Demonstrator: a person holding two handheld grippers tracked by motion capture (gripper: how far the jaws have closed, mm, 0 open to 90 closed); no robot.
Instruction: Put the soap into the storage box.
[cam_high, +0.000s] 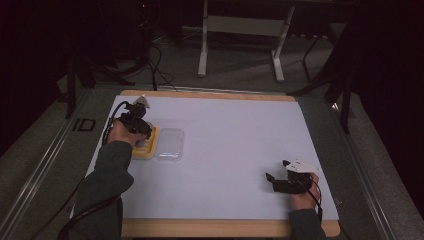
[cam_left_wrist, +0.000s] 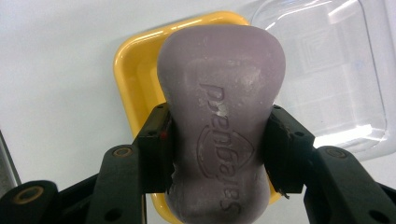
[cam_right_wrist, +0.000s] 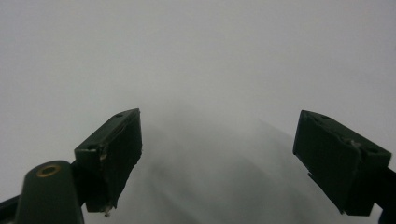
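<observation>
A purple bar of soap (cam_left_wrist: 219, 116) with embossed lettering sits between the jaws of my left gripper (cam_left_wrist: 219, 149), which is shut on its waist. It hangs over a yellow soap dish (cam_left_wrist: 133, 60). In the high view the left gripper (cam_high: 142, 131) stands over the yellow dish (cam_high: 150, 150) at the table's left. A clear plastic lid (cam_left_wrist: 327, 70) lies just right of the dish, also seen as the clear lid (cam_high: 169, 144). My right gripper (cam_high: 274, 181) rests low at the table's front right; its jaws (cam_right_wrist: 219, 163) stand open over bare white surface.
The white tabletop (cam_high: 235, 135) has a wooden edge at front and back. Beyond the far edge stand the legs of a grey frame (cam_high: 240, 30) on the floor, with cables nearby.
</observation>
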